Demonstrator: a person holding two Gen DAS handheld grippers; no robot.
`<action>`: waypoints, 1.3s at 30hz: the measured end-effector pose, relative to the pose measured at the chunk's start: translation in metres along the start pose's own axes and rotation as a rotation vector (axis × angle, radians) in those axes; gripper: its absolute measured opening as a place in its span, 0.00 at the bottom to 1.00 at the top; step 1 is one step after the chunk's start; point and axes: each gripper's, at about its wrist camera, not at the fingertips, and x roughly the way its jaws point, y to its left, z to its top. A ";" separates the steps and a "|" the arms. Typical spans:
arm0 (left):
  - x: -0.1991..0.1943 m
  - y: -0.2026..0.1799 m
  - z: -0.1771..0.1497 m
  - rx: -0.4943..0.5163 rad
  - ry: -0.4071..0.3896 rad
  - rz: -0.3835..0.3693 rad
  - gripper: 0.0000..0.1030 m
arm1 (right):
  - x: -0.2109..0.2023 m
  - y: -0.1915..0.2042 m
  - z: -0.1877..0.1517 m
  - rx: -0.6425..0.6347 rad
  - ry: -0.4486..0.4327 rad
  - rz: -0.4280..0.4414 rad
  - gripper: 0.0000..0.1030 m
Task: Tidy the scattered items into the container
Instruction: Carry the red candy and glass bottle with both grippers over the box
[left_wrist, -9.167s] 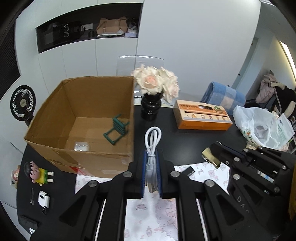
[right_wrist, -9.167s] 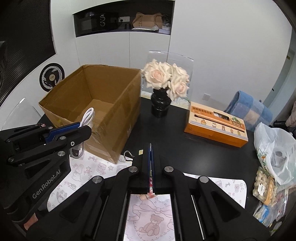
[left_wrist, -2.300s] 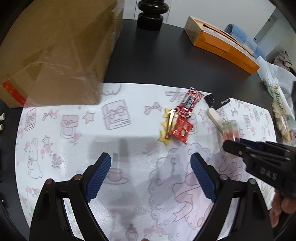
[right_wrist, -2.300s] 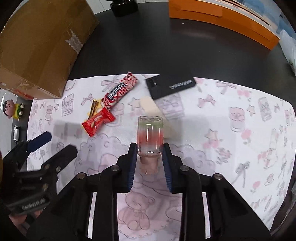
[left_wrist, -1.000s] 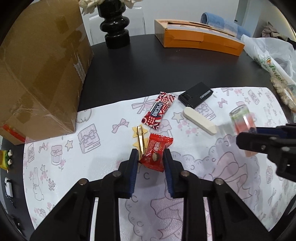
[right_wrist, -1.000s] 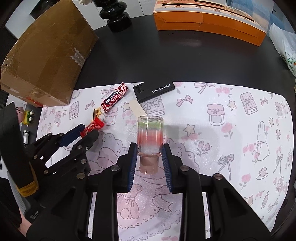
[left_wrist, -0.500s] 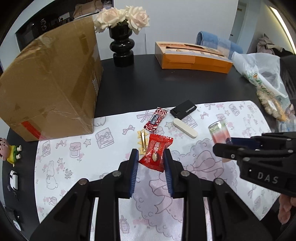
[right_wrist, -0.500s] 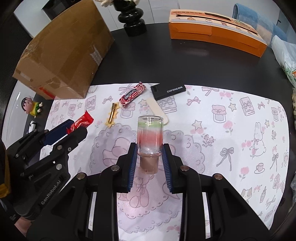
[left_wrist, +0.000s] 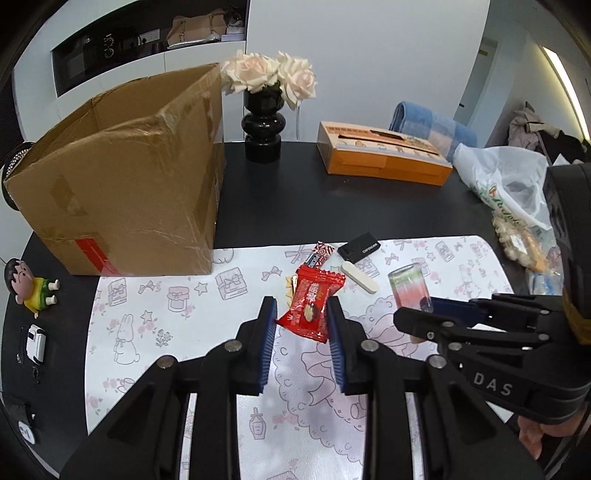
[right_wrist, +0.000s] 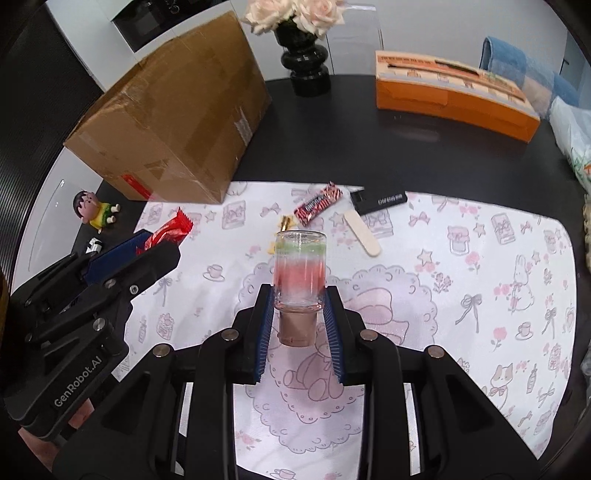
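Your left gripper (left_wrist: 300, 320) is clamped on the red foil candy packet (left_wrist: 311, 303), held above the patterned white mat (left_wrist: 192, 317). Your right gripper (right_wrist: 299, 314) grips the small clear glass bottle (right_wrist: 300, 271). The open brown cardboard box (left_wrist: 125, 177) stands at the mat's far left corner.

The left tool (left_wrist: 301, 317) is closed on a red snack packet (left_wrist: 311, 303), lifted clear of the tabletop. To its right, the right tool (right_wrist: 299, 314) clamps a small glass jar (right_wrist: 300, 271) upright between its blue pads (right_wrist: 264, 328).
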 end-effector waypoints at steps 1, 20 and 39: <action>-0.005 0.002 0.002 -0.002 -0.007 0.001 0.26 | -0.004 0.003 0.002 -0.003 -0.006 0.000 0.27; -0.072 0.058 0.072 -0.081 -0.106 0.017 0.26 | -0.063 0.089 0.087 -0.126 -0.086 0.026 0.27; -0.069 0.147 0.159 -0.171 -0.213 0.031 0.26 | -0.043 0.175 0.188 -0.207 -0.116 0.017 0.27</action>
